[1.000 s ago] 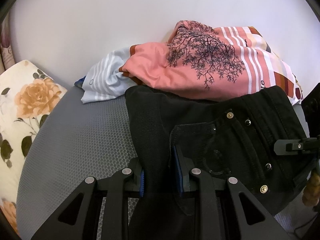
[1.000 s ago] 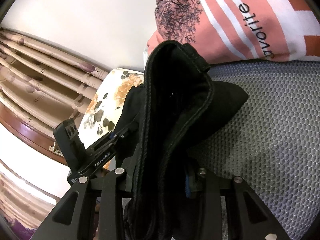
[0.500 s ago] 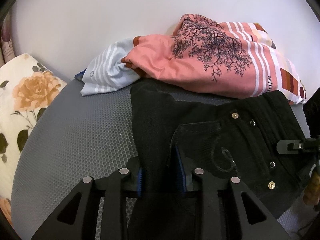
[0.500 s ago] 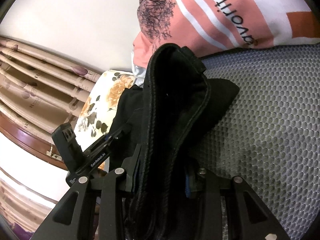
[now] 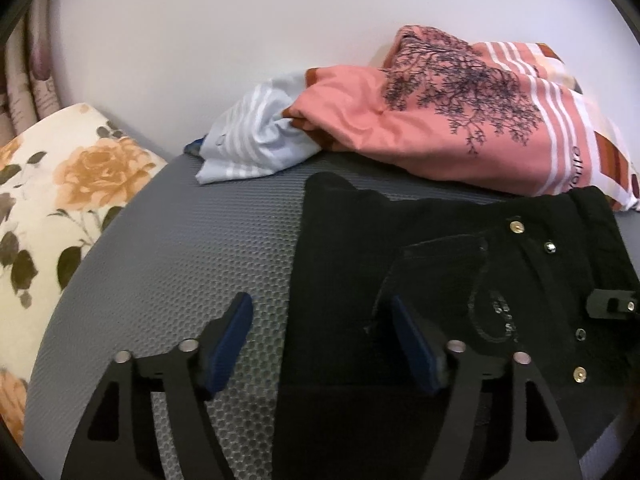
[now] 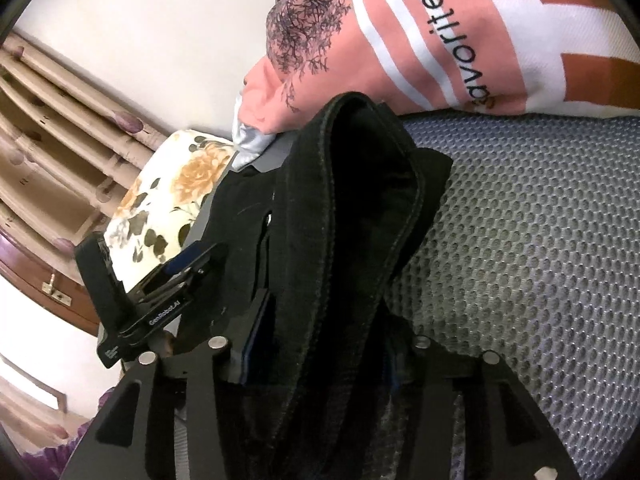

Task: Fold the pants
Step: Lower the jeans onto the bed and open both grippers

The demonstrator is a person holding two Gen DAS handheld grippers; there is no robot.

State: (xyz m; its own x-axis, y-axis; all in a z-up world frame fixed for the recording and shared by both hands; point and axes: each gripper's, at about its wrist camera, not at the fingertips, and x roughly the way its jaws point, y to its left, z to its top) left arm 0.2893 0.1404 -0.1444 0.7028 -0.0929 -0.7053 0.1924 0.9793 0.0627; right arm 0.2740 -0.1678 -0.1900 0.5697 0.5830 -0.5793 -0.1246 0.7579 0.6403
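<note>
I'm seeing the pants [image 5: 400, 248] lying folded; left hand-held gripper [image 5: 320, 332] is hanging spread, right hand-held gripper [image 6: 324, 356] pinching their edge, not yet freeing it

On the grey mesh surface [image 5: 192, 248] there is open room to the left of the black pants [image 5: 360, 248], between them and the floral cushion [image 5: 60, 184]. At the back, the pink shirt [image 5: 420, 136] and the white striped garment [image 5: 256, 140] lie in a heap against the wall and block that side. In the right wrist view, bare mesh lies free to the right of the pants.
</note>
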